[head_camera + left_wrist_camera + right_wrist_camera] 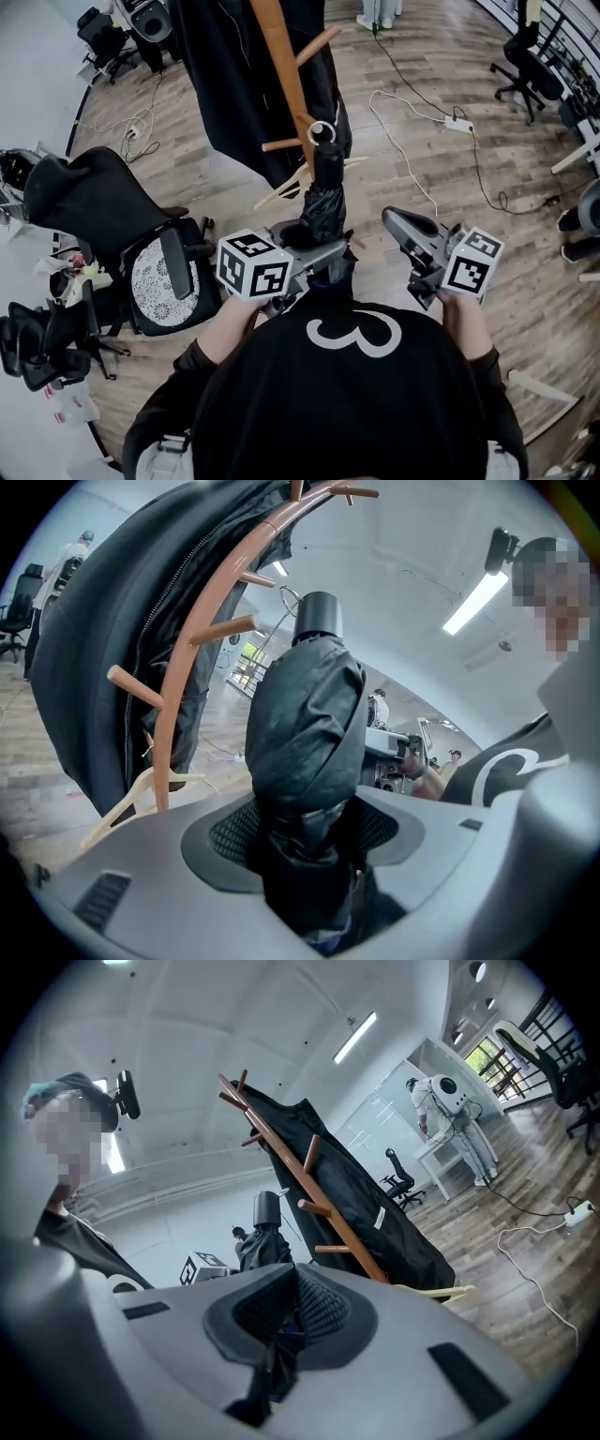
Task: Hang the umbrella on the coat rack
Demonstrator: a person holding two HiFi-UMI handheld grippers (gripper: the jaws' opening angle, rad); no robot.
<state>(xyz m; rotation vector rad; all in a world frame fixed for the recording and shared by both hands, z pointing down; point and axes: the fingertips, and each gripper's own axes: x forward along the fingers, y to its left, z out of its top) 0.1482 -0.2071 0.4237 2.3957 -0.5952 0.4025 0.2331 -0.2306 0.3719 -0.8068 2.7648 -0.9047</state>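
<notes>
The left hand-held gripper [305,834] is clamped on the lower part of the folded black umbrella [305,719], both pads pressed into its bunched fabric. The umbrella stands up out of the jaws with its black cylindrical end [318,621] uppermost. In the head view a thin loop [322,131] at that end sits just beside the coat rack [286,75] pole, near a short peg [281,145]; whether the loop touches the peg cannot be told. The right hand-held gripper [286,1307] is off to the right, apart from the umbrella, its jaws drawn together with nothing clearly gripped. A black coat [225,84] hangs on the rack with a pale wooden hanger [141,791] low beside the pole. An office chair [103,202] stands on the wooden floor [450,187] to the left.
</notes>
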